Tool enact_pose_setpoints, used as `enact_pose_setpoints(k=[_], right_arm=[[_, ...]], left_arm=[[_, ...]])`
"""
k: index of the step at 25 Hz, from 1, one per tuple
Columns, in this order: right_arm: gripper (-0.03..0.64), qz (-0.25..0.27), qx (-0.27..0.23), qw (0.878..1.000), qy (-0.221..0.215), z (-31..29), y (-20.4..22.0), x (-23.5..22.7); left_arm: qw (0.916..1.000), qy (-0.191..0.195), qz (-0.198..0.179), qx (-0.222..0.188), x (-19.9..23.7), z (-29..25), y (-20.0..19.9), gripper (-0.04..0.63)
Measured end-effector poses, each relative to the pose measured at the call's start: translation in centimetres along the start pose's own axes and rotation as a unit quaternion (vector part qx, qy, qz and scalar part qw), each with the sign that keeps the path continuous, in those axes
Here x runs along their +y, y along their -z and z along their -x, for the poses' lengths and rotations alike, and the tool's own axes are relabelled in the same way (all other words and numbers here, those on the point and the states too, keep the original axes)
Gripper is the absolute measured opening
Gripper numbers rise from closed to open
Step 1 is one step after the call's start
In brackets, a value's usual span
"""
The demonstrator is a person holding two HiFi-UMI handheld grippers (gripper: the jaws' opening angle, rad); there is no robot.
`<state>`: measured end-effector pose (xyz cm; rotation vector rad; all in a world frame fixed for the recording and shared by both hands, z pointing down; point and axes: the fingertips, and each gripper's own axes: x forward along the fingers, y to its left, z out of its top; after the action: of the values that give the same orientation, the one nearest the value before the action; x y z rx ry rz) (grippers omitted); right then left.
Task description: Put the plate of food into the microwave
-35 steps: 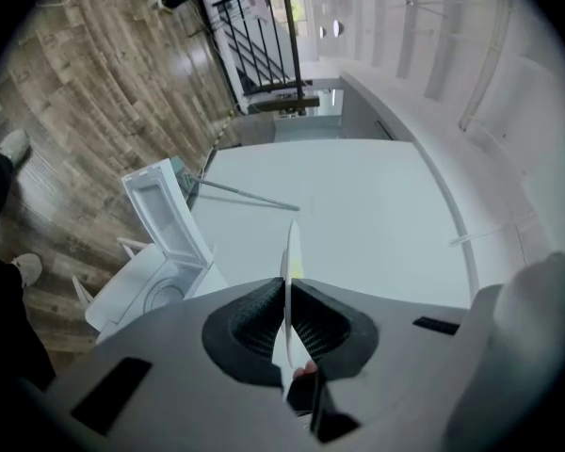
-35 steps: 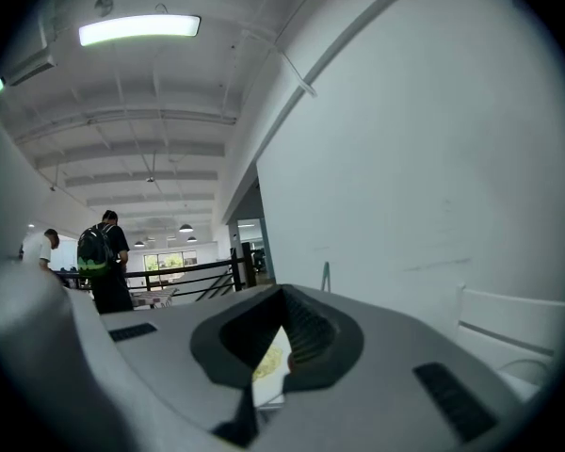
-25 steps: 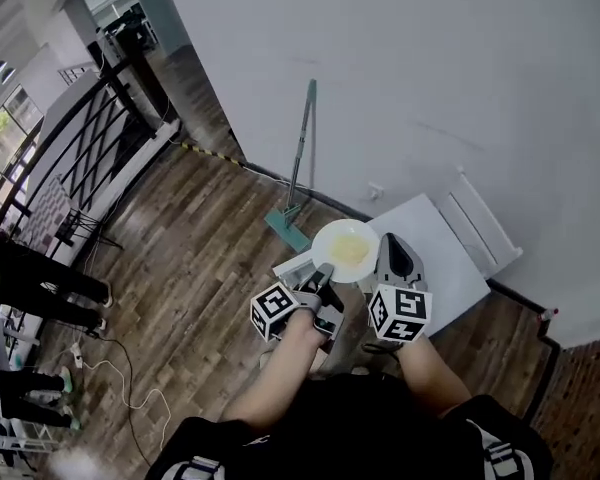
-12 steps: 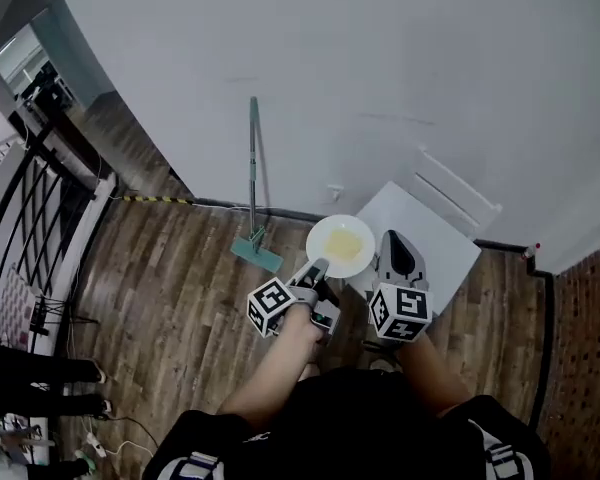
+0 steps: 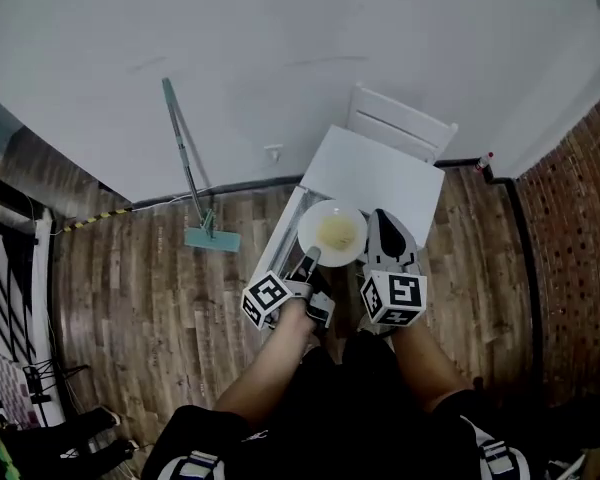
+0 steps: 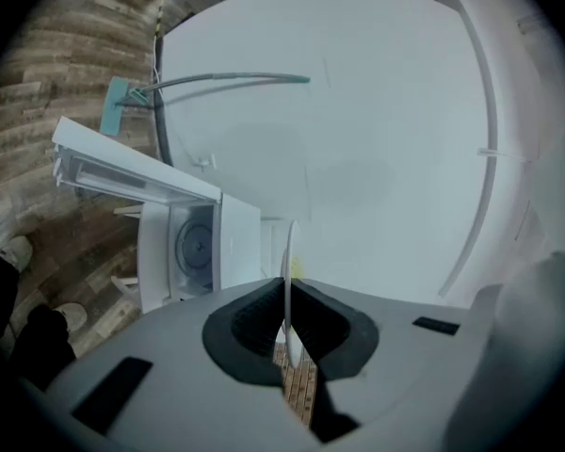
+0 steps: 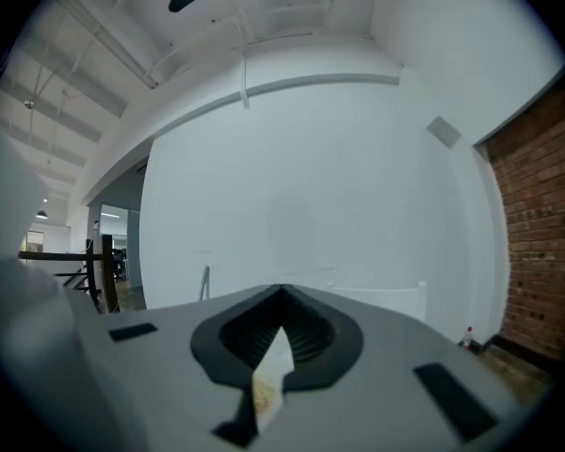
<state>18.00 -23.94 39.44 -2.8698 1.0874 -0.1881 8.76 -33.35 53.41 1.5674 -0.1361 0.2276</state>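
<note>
Now pinches round white plate of yellow food (image 5: 332, 232) in left gripper (image 6: 285, 299) and right gripper (image 7: 281, 320) (jaws narrow on rim), above and short of open white microwave (image 6: 234, 243).

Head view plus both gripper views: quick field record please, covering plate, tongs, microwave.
plate: white plate with yellow food, held by the microwave's near side, not inside
left tongs: left tongs shut on the plate's rim
right tongs: right tongs tips together, beside the plate's right edge; no clear grip on it
microwave: white microwave, door open, turntable in view
other: mop leaning on the wall, left of the microwave
</note>
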Motion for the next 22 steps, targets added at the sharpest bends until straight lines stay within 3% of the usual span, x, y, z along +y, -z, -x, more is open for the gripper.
enact_pose_setpoints(k=[7,11,17,22], right_arm=[[0.008,-0.008,0.045,0.998,0.032,1.7,6.8,-4.5],[0.008,0.005,0.037,0.999,0.03,0.3,12.2,-5.6],[0.008,0.019,0.034,0.999,0.015,-1.6,22.9,-6.7],[0.008,0.002,0.001,1.0,0.017,-5.1,31.5,-9.5]], left_arm=[[0.9995,-0.002,0.02,0.023,6.6,-1.8,3.6,0.012],[0.9995,0.012,0.025,0.015,11.6,-4.4,3.5,0.011],[0.9999,-0.009,0.009,-0.001,22.1,-9.3,2.0,0.011],[0.999,0.044,-0.012,0.004,28.0,-16.1,0.0,0.011]])
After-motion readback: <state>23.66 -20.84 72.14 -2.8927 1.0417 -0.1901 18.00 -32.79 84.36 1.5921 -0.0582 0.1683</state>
